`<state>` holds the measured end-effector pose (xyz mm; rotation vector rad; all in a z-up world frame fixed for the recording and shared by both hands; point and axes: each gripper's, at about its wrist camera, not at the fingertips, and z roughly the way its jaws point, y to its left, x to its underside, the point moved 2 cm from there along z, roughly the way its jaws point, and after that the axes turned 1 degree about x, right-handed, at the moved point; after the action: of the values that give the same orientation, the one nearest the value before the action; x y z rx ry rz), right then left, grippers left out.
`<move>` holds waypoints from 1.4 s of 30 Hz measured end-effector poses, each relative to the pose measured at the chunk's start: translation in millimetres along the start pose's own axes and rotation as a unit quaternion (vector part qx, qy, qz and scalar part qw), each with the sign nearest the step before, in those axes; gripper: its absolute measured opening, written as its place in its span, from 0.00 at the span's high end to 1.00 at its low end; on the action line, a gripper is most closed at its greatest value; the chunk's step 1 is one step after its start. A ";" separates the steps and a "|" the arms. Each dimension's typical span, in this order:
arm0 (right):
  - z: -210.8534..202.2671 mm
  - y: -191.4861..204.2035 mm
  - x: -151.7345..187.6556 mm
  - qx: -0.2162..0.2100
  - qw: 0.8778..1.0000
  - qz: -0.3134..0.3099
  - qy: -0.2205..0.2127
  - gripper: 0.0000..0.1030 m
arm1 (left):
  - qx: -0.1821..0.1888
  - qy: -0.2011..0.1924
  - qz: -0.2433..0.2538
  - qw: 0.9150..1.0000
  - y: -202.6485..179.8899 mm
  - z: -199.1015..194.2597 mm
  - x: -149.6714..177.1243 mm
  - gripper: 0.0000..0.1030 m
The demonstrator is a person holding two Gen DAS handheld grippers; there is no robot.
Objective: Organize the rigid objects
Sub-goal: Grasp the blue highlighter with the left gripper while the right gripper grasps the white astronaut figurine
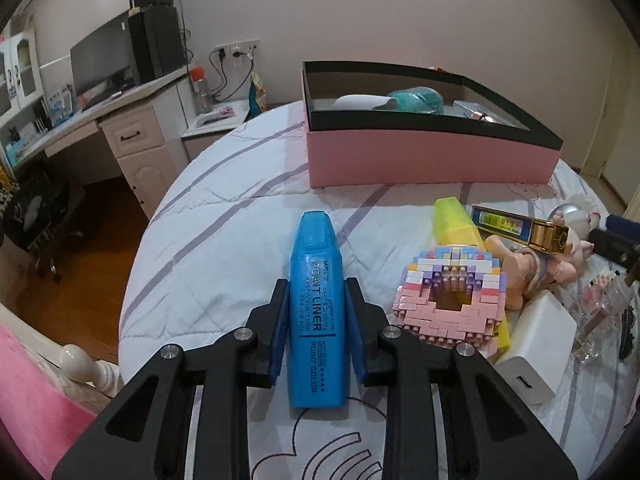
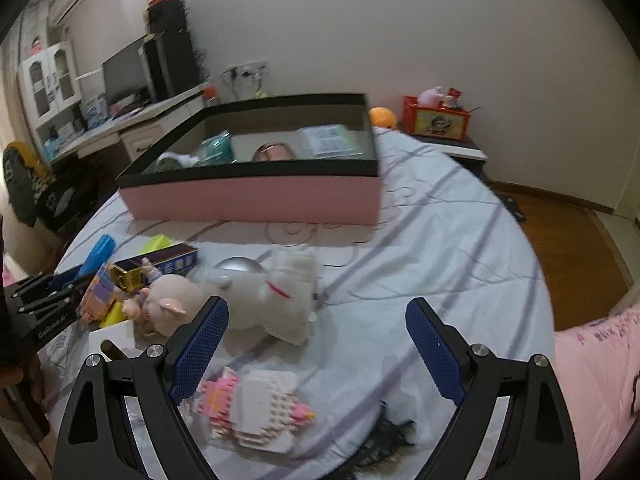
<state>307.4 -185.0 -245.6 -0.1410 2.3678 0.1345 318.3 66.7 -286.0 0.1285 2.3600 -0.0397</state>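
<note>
Your left gripper (image 1: 316, 312) clamps the blue plastic highlighter (image 1: 318, 312), printed "POINT LINER / POINT COLOR", on the bedsheet (image 1: 224, 240); pink cardboard box (image 1: 432, 160) at one o'clock. Your right gripper (image 2: 316, 344) gapes wide, empty.

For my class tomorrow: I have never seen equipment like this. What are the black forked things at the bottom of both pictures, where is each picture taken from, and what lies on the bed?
They are two hand-held grippers, each with a camera looking along its fingers; a person carries one in each hand. One picture comes from the left gripper, the other from the right gripper. The left one is shut on a blue highlighter. The right one stands open and holds nothing, above a pink and white brick model and a white plush toy. On the quilt also lie a pink brick ring, a yellow highlighter and a white charger. Behind stands an open pink box already holding some things.
</note>
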 end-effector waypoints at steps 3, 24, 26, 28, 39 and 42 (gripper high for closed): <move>8.8 5.1 -0.5 -0.029 0.999 -0.001 0.016 0.11 | 0.002 0.002 0.001 1.000 0.4 0.8 0.1 0.74; 22.0 -4.4 -9.5 -0.058 0.998 0.032 0.018 0.25 | -0.004 -0.021 -0.013 1.000 5.4 -9.9 -2.6 0.74; 14.3 -8.7 -8.7 -0.050 0.998 0.038 0.003 0.25 | -0.001 -0.026 -0.017 1.000 5.1 -15.4 -3.7 0.74; 7.0 -11.4 -9.0 -0.037 0.999 0.038 -0.009 0.25 | -0.003 -0.034 -0.013 0.999 2.7 -22.5 -4.6 0.74; -32.1 -14.0 -8.6 -0.013 0.997 0.035 -0.072 0.26 | 0.009 -0.072 -0.006 0.997 -22.6 -64.7 -12.7 0.74; -40.0 -10.4 -6.9 -0.014 0.996 0.031 -0.080 0.26 | 0.018 -0.084 0.004 0.996 -35.2 -76.2 -14.4 0.74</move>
<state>286.5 -200.4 -212.8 -0.0664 2.2126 0.2016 271.6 35.6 -222.0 0.1455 2.1916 -0.0869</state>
